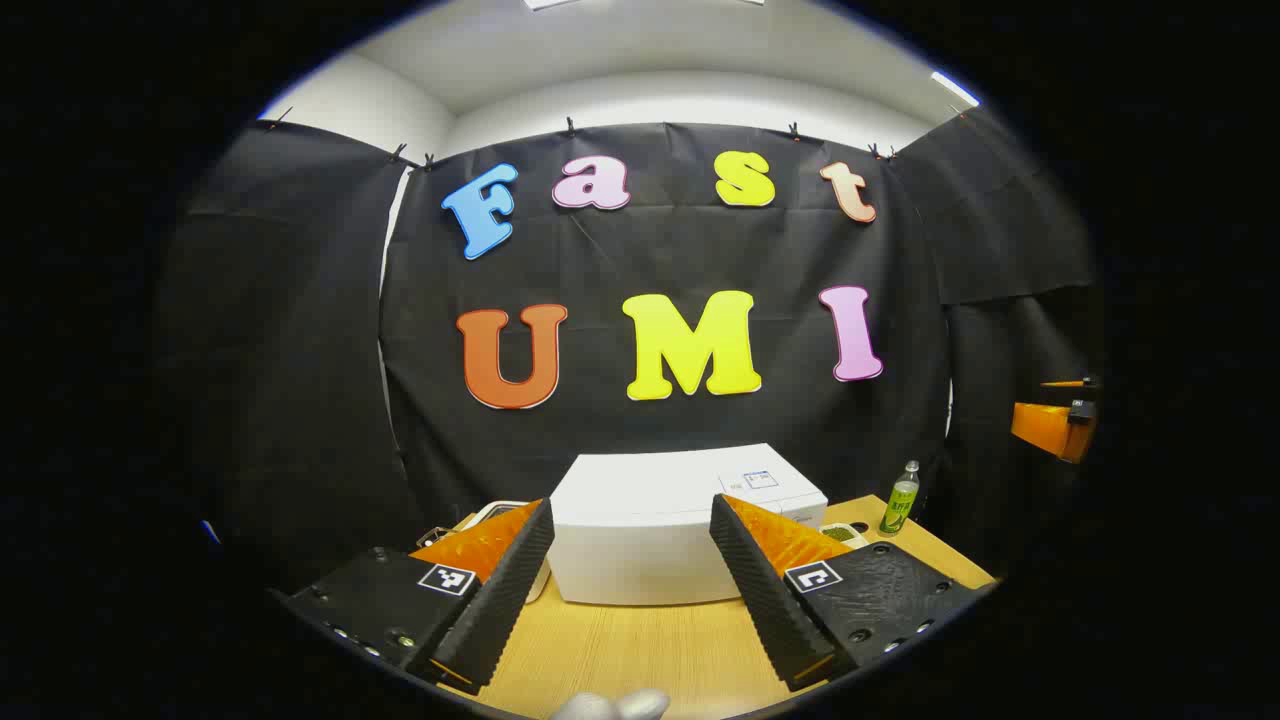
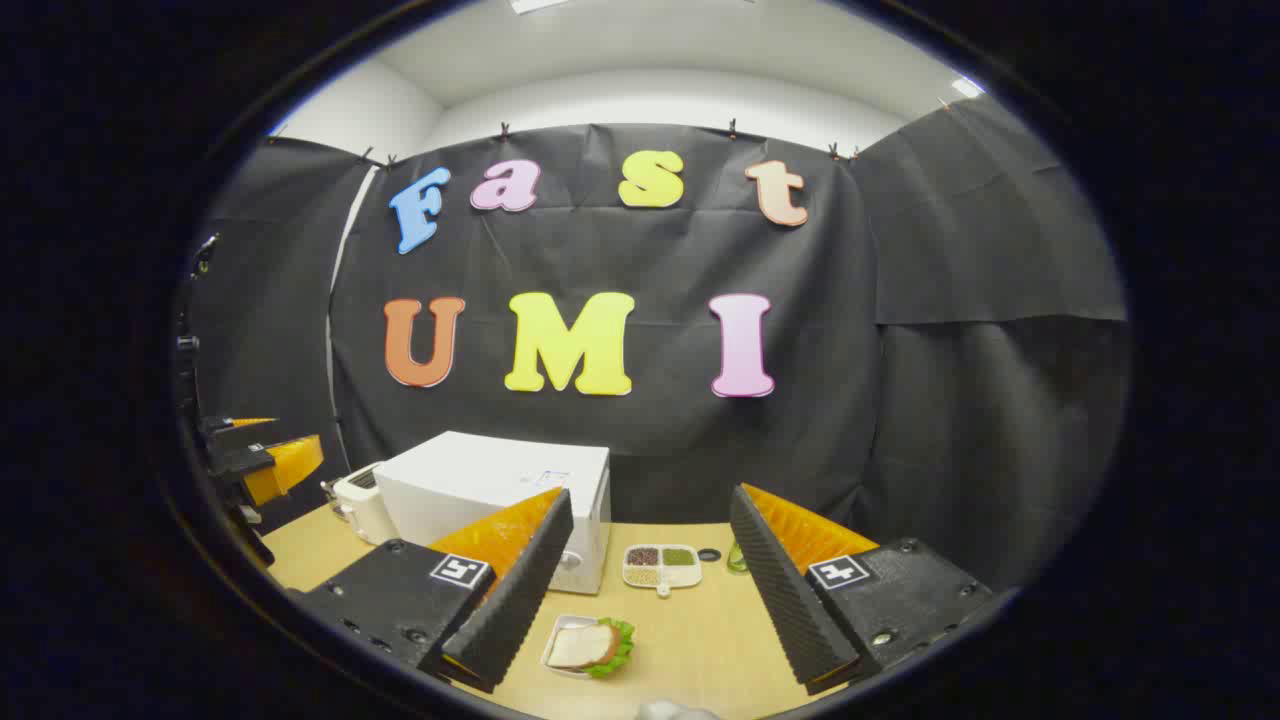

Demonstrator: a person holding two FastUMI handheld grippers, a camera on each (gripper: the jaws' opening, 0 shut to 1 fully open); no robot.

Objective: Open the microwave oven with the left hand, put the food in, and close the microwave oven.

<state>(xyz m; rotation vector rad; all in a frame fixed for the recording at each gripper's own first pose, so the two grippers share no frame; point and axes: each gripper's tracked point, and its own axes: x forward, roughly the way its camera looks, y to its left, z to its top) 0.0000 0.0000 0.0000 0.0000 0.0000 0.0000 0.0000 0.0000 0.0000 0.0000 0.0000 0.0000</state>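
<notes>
The microwave oven (image 1: 660, 530) sat shut on the wooden tabletop (image 1: 650, 650), straight ahead of the left claw (image 1: 632, 590) and framed between its two fingers, which stood spread wide with nothing between them. That was the relation the opening move would turn on: the left claw faced the oven's broad white side head-on, well apart from it, and I could not tell from the left gripper view where the door's edge or handle lay.

In the right gripper view the oven stood ahead and to the left, its front face with two round knobs turned toward the food. The food — a sandwich (image 2: 590, 645) with lettuce on a small white plate (image 2: 556, 637) — lay just in front of the right claw (image 2: 640, 600), between its released fingers and clearly nearer this hand than the other. A divided dish of grains (image 2: 661, 566) sat beyond it, beside the oven's front.

A green bottle (image 1: 900, 500) stood to the oven's right, and a white toaster (image 2: 360, 505) to its left.
</notes>
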